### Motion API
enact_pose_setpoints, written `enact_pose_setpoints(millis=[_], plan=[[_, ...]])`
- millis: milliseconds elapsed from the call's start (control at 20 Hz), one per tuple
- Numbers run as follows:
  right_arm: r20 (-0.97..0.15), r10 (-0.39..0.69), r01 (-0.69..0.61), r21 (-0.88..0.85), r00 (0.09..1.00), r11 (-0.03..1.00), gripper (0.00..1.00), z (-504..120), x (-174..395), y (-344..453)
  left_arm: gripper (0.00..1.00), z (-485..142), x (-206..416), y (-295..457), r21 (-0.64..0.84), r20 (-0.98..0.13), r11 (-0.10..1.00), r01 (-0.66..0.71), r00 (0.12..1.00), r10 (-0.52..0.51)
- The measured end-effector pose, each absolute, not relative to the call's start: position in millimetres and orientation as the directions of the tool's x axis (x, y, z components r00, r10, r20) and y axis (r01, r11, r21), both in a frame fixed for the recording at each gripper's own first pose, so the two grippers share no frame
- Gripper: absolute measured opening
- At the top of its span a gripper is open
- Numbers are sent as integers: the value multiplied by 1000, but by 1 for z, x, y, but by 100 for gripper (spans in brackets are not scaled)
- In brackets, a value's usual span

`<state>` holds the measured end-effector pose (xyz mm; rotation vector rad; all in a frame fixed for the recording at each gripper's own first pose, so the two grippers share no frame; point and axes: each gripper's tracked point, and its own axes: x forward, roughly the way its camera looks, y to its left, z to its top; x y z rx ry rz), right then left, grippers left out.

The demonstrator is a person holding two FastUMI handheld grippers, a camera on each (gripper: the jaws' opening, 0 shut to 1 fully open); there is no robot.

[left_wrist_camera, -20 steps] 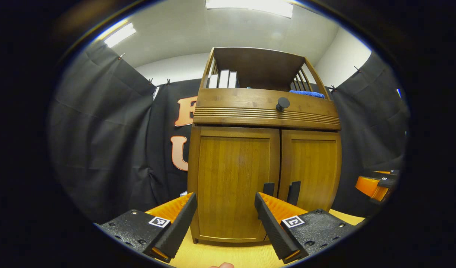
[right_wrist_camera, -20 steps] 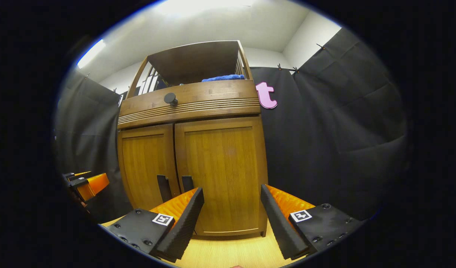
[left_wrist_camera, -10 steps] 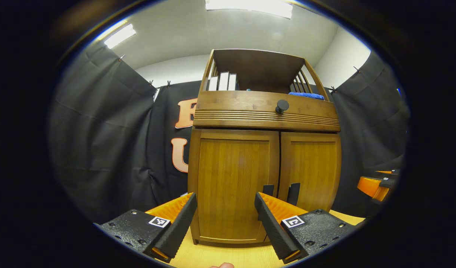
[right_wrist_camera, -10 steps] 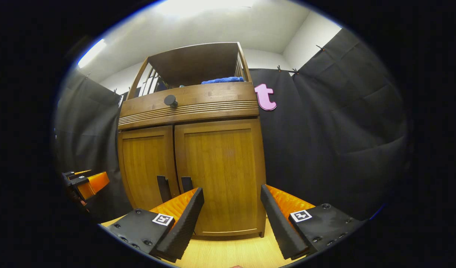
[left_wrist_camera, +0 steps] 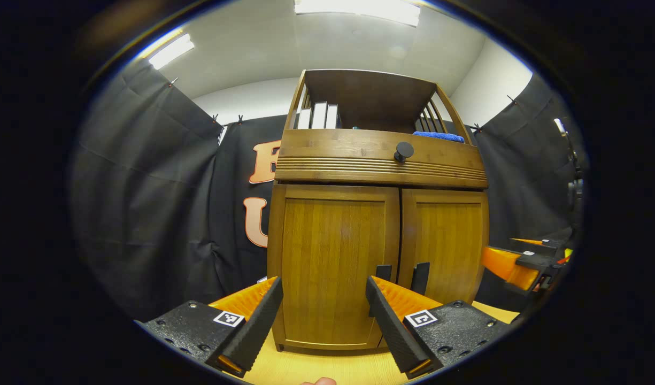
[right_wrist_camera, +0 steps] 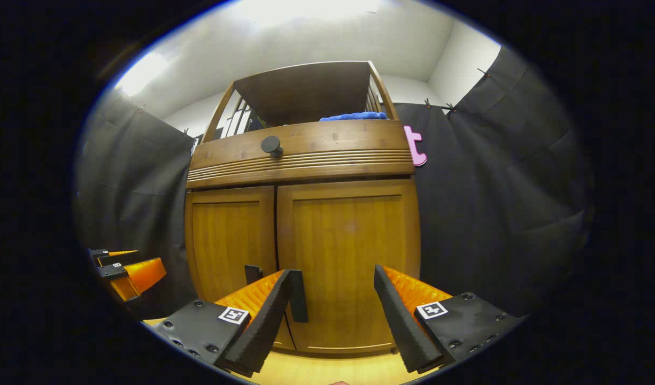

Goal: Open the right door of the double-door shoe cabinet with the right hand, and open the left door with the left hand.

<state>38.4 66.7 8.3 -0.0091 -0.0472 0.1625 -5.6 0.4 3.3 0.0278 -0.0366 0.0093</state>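
The wooden shoe cabinet stands ahead with both doors shut. In the left gripper view its left door faces my left gripper, which is open and some way back; the dark handles sit by the middle seam. In the right gripper view the right door is close in front of my right gripper, also open. That door's handle stands just beside the gripper's left finger, outside the gap. The left door and its handle lie further left.
Above the doors runs a drawer front with a round dark knob. The open top shelf holds upright books and a blue cloth. Black cloth walls flank the cabinet. A light wooden surface lies under it.
My right gripper has come closer to the cabinet and shifted left, so the right door's handle now sits by its left finger. The left gripper has hardly moved.
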Motion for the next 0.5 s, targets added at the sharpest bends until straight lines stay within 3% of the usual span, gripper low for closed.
enact_pose_setpoints(millis=[300, 500], plan=[[-26, 217, -217, -23, 976, 976, 100, -35, 101, 104, 91, 2, -4, 3, 46, 35, 998, -40, 999, 39], [-79, 188, -191, -30, 979, 981, 97, -71, 124, 111, 94, 3, -3, 6, 31, 20, 997, -77, 997, 77]])
